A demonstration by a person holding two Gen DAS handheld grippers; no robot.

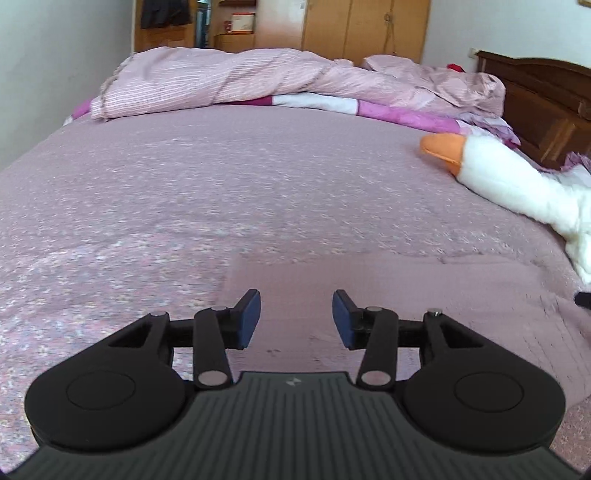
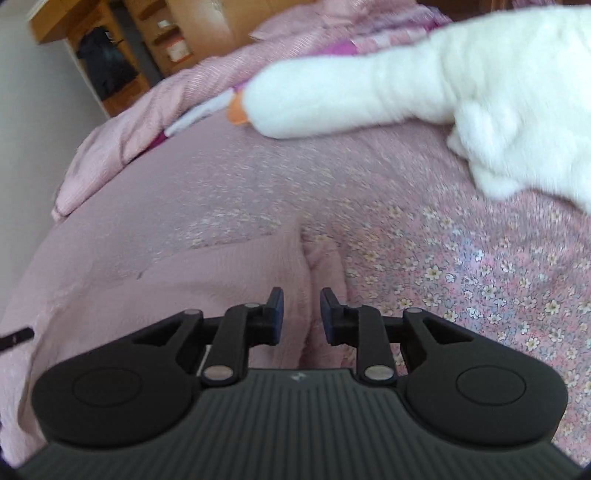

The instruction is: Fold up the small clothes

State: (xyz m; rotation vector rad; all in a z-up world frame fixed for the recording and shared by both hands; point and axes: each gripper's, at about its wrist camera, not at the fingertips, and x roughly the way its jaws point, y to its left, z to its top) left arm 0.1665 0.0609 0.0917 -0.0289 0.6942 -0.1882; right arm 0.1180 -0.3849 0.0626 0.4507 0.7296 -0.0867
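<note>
My left gripper (image 1: 296, 319) fills the bottom of its view, its two blue-padded fingers (image 1: 251, 317) set wide apart with nothing between them. Just beyond the tips lies the pink garment (image 1: 388, 291), spread flat on the bed (image 1: 184, 192), its plain knit paler than the flowered bedspread under it. The pads sit above the cloth's near left part; I cannot tell whether they touch it.

My right gripper (image 2: 299, 315) is also parted, though more narrowly, and holds nothing. Its fingers straddle a raised fold of the same pink garment (image 2: 229, 269), a soft ridge that runs away from me between the pads. To the right of that ridge the small-flowered bedspread (image 2: 480, 266) shows bare.

A white plush goose (image 1: 517, 184) lies on the bed's right side, its orange beak (image 1: 441, 147) pointing toward the middle of the mattress; in the right view its body (image 2: 443, 74) looms large and blurred, near the garment's far edge. A crumpled pink quilt (image 1: 240, 81) is heaped along the far side of the bed, with a wooden wardrobe (image 1: 365, 26) behind it and a dark headboard (image 1: 546, 99) at the right.
</note>
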